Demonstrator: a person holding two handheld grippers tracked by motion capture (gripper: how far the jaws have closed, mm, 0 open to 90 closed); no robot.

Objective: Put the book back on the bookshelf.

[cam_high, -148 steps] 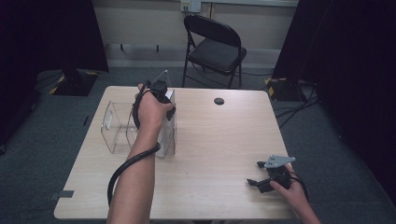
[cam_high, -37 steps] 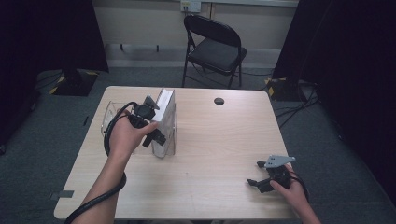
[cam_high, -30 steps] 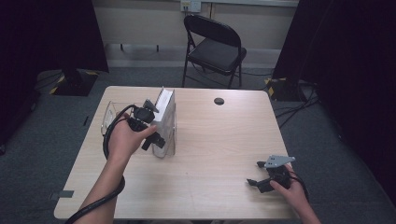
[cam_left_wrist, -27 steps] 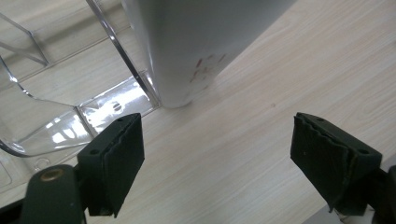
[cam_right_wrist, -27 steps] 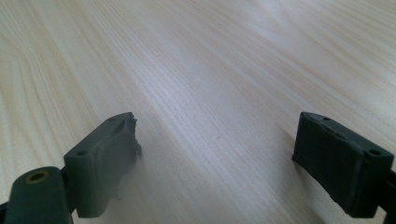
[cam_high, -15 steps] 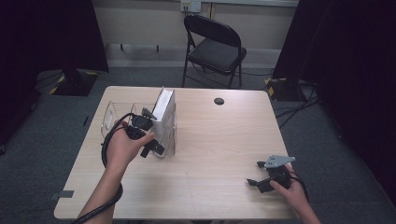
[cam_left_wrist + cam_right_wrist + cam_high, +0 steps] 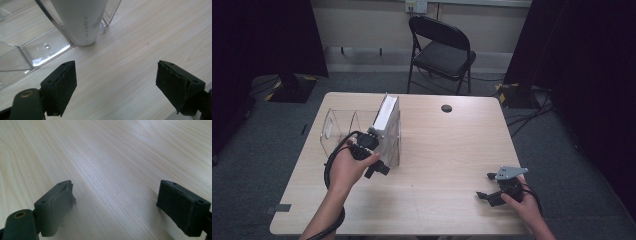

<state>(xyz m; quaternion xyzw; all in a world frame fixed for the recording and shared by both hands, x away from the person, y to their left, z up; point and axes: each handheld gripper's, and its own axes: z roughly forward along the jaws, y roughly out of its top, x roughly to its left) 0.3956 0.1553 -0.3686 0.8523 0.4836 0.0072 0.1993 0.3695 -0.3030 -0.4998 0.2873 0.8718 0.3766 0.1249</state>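
Standing upright in the rightmost slot of a clear acrylic rack (image 7: 343, 125), left of centre in the high view, the white book (image 7: 383, 112) fills the upper left of the left gripper view, spine toward the camera. The left gripper (image 7: 117, 85) hangs just beside it with jaws spread and nothing between them; the right gripper (image 7: 120, 207), lower right in the high view, is likewise spread and empty over bare table (image 7: 447, 150). The book looks stiff, fairly light, with a smooth, possibly slippery cover. Pinching across the spine's thickness seems safest; the rack walls look brittle.
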